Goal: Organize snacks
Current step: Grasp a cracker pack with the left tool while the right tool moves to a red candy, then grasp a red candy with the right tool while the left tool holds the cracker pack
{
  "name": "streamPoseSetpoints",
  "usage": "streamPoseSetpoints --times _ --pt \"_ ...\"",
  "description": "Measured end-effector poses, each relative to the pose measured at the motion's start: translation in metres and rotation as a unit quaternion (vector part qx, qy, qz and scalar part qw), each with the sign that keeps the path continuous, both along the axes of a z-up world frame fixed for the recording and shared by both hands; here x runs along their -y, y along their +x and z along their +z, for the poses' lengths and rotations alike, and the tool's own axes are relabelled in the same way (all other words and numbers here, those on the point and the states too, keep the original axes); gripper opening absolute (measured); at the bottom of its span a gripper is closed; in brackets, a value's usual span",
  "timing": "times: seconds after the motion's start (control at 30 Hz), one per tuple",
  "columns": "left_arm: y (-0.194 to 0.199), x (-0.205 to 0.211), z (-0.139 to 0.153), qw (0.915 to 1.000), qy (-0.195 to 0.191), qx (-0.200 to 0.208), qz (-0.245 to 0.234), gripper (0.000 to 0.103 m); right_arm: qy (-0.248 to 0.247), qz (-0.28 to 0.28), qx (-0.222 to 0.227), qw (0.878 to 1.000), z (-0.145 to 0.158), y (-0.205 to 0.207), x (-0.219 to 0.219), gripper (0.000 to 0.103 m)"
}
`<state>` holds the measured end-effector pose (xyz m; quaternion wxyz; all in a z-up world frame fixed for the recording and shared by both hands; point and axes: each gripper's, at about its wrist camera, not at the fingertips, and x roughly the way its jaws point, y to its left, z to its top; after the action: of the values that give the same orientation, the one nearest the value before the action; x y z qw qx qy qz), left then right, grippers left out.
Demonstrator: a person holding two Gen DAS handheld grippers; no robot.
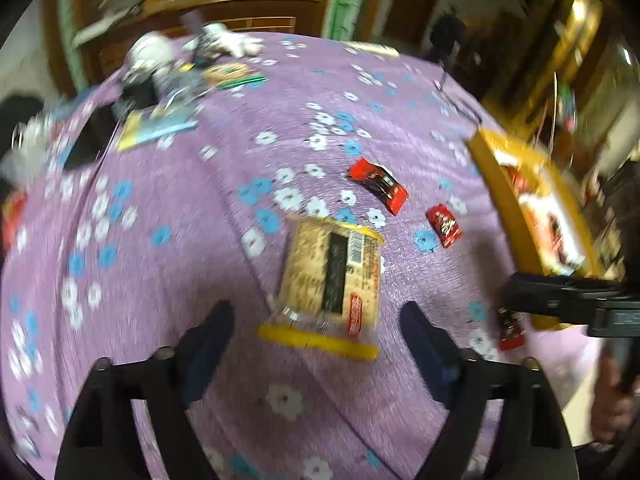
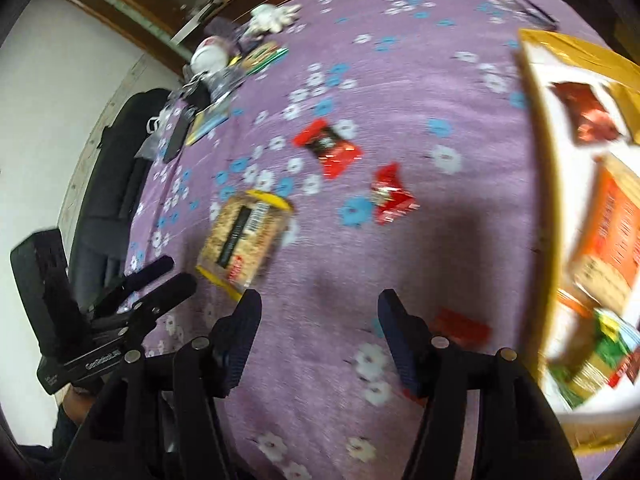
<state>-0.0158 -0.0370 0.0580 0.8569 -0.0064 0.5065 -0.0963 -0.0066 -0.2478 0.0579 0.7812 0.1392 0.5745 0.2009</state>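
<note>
The bench (image 1: 168, 280) carries a box (image 1: 500, 200) right of both claws. The cracker pack (image 1: 332, 276) lies just ahead of the left claw (image 1: 316, 332), wide open, empty. The right claw (image 2: 320, 320), likewise open and empty, hovers beside a red candy (image 2: 464, 326).

Soft indoor light, motion-smeared throughout. Strong fisheye bending with black vignetted corners. Broad shadow on the purple cloth (image 2: 460, 232) near the gold-rimmed box (image 2: 540, 184). Bright glare top right, left view.
</note>
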Motion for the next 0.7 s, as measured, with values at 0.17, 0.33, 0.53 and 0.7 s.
streamPoseSetpoints --times 0.17,0.33,0.53,0.7 --pt "0.02 0.017 -0.018 0.9983 0.056 -0.011 -0.015 0.092 -0.014 -0.022 0.019 0.999 0.007 -0.01 0.019 0.061" --pt "0.03 0.023 -0.033 0.9976 0.064 -0.018 -0.019 0.082 -0.033 -0.028 0.028 0.999 0.011 -0.012 0.025 0.061" --pt "0.021 0.017 -0.035 0.999 0.041 -0.016 -0.013 0.073 -0.072 -0.019 0.046 0.996 0.014 0.007 0.016 0.06" --pt "0.002 0.002 -0.029 0.9997 0.012 -0.02 -0.004 0.073 -0.104 -0.003 0.051 0.993 0.004 0.042 -0.004 0.055"
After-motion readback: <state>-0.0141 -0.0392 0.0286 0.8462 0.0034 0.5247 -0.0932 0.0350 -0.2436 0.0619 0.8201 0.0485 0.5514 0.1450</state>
